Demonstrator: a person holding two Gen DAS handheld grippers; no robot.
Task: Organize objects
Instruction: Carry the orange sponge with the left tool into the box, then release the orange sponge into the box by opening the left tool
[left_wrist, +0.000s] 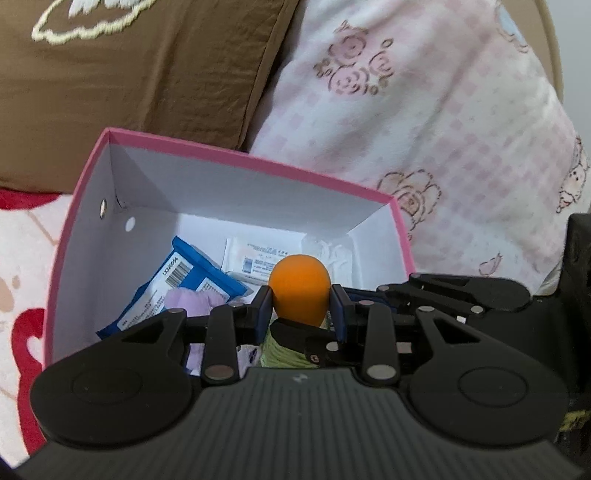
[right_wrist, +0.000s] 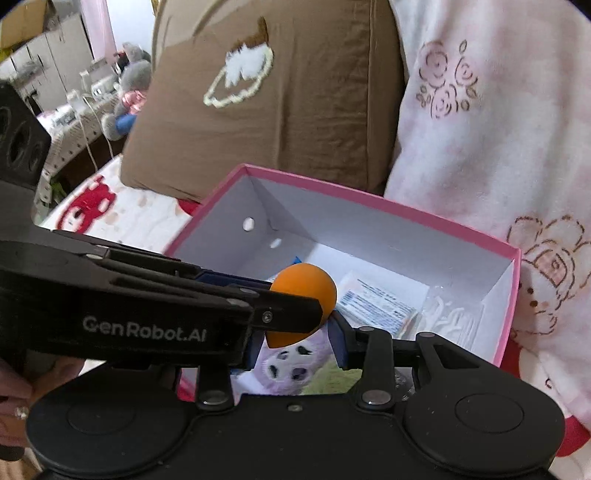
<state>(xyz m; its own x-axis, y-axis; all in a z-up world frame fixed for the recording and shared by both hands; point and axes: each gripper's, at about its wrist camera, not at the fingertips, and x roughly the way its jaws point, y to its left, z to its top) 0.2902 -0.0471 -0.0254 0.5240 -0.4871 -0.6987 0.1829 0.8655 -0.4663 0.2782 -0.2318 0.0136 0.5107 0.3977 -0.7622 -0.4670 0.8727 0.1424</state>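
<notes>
In the left wrist view, our left tongs are closed to a narrow gap on the orange ball, one blue pad on each flank. The ball hangs over the near side of the pink box, above a blue packet and a white packet. The pads meet a round, smooth surface on small patches, so any twist or jolt could squirt the ball out. Dropped from this height, it might bounce off the packets and clear the low wall onto the bed. In the right wrist view, the left tongs reach in from the left edge with the ball at their tip, inside the box near its front wall. Our right tongs show a small gap, and the ball's underside and a purple plush appear between the pads. We cannot tell whether they press on either. The two tongs sit crowded together, so we judge that a knock from one could pry the ball loose or shove the light box along the bed.
</notes>
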